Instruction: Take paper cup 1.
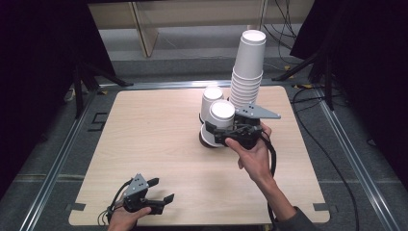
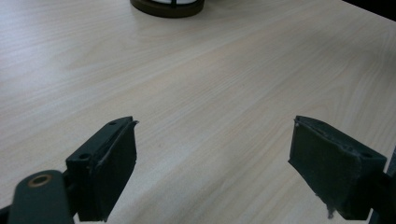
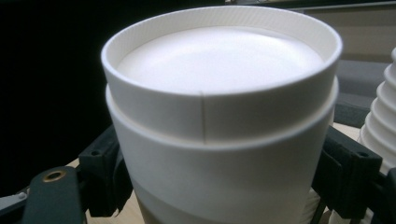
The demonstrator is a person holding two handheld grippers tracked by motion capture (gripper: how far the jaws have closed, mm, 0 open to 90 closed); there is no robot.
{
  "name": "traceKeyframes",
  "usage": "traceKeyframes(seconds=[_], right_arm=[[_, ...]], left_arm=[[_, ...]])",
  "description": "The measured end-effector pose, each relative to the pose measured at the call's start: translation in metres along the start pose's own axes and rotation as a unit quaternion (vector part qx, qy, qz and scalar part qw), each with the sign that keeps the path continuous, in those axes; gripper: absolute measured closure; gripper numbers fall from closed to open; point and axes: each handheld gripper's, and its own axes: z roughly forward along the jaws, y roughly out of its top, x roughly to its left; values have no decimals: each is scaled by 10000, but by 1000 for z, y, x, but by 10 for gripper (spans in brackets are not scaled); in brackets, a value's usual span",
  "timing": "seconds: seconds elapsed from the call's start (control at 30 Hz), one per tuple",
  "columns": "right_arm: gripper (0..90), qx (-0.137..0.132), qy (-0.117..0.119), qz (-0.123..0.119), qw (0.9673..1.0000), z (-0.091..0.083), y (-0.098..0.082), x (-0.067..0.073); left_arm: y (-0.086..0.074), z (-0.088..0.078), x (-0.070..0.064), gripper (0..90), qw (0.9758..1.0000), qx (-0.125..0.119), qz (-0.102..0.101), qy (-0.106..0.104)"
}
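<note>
A tall stack of upturned white paper cups [image 1: 248, 67] stands at the table's far middle, and its ribbed edge [image 3: 380, 126] shows at the right of the right gripper view. Two shorter upturned white cups stand in front of it: a rear one [image 1: 211, 97] and a front one [image 1: 222, 114]. My right gripper [image 1: 217, 135] is shut on the front cup [image 3: 219, 116], a black jaw against each of its sides. That cup is made of nested cups. A dark round rim [image 1: 208, 142] lies at its foot. My left gripper [image 1: 162, 191] rests near the front left edge, open and holding nothing [image 2: 212, 158].
The dark round rim [image 2: 167, 7] lies far ahead of the left gripper's jaws on the light wooden table [image 1: 154, 139]. Dark stands and cables surround the table on the floor. A cable trails from the right hand toward the front edge.
</note>
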Motion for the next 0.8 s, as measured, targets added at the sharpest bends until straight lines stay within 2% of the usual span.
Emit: traceKeyframes(seconds=[0.03, 0.07, 0.1, 0.13, 0.17, 0.27, 0.3, 0.43, 0.47, 0.5, 0.53, 0.63, 0.7, 0.73, 0.77, 0.8], right_arm=[[187, 0, 0, 0, 10000, 0, 0, 0], [187, -2, -12, -58, 10000, 1, -2, -1], [187, 13, 19, -4, 10000, 2, -4, -1], [187, 95, 23, -32, 9999, 3, -10, -2], [187, 109, 75, 47, 9999, 5, -13, -2], [187, 214, 116, -2, 9997, 8, -22, -2], [187, 195, 171, 77, 9996, 9, -25, -2], [187, 245, 232, 76, 9994, 13, -31, -4], [187, 319, 348, 149, 9988, 15, -34, -3], [187, 312, 345, 75, 9989, 17, -36, -3], [187, 326, 392, 165, 9986, 18, -37, -2], [187, 402, 440, 103, 9982, 19, -40, 0], [187, 396, 522, 118, 9978, 22, -44, 1], [187, 417, 486, 40, 9979, 24, -45, 2], [187, 453, 552, 63, 9974, 27, -49, 3], [187, 453, 552, 63, 9974, 27, -49, 3]], left_arm=[[1, 0, 0, 143, 10000, -9, 30, 16], [2, -2, 1, 143, 9998, 107, 159, 82], [2, 1, -1, 143, 10000, -28, 80, 45], [4, 2, 0, 143, 9998, -41, 185, 62], [4, 3, 0, 143, 9997, -76, 202, 77], [7, 5, 0, 142, 9997, -128, 195, 105], [8, 6, 2, 143, 9996, -115, 257, 98], [10, 8, 3, 142, 9994, -179, 254, 146], [11, 12, 4, 143, 9994, -264, 221, 103], [12, 13, 5, 143, 9992, -286, 248, 112], [13, 14, 5, 142, 9991, -313, 253, 111], [14, 16, 4, 143, 9990, -389, 207, 115], [14, 16, 4, 142, 9990, -372, 214, 124], [15, 16, 5, 143, 9989, -380, 247, 92], [15, 15, 6, 143, 9987, -364, 333, 122], [15, 14, 4, 143, 9989, -369, 251, 117]])
